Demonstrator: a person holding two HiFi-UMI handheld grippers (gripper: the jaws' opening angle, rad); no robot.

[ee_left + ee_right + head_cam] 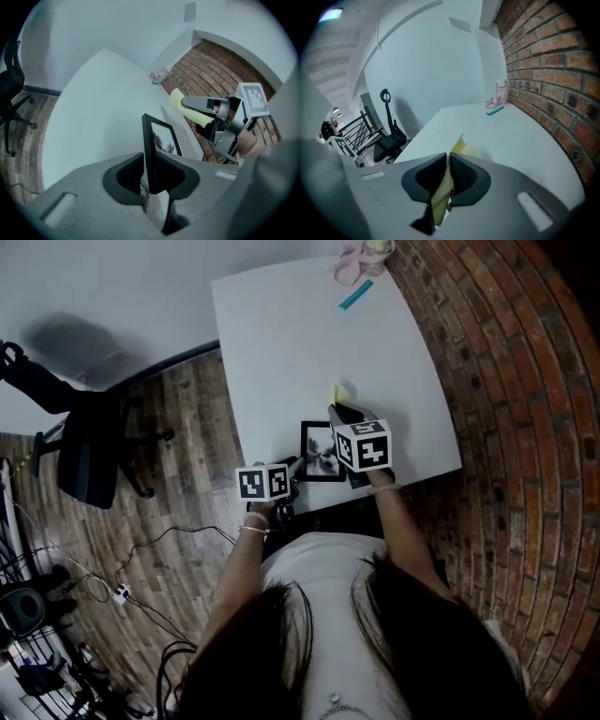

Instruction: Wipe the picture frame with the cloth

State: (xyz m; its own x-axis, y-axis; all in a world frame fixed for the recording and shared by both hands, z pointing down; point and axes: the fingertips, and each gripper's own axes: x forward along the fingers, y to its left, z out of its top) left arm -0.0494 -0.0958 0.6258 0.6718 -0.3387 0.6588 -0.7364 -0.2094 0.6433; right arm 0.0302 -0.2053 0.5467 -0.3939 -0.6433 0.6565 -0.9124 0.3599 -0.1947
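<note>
A black picture frame [322,452] with a dark print sits at the near edge of the white table [300,343]. My left gripper [295,470] is shut on its near left side. In the left gripper view the frame [157,140] stands edge-on between the jaws of that gripper [150,161], glass side facing right. My right gripper [339,411] hovers just beyond the frame, shut on a yellow cloth [343,395]. In the right gripper view the cloth [461,147] is pinched between the jaws of that gripper [447,161], sticking out in front. The left gripper view shows the cloth [180,104] hanging above the frame's right side.
A pink container [354,259] and a teal strip [356,294] lie at the table's far corner by the brick surface [506,381]. A black office chair [84,442] stands on the wooden floor to the left. Cables [141,559] trail across the floor.
</note>
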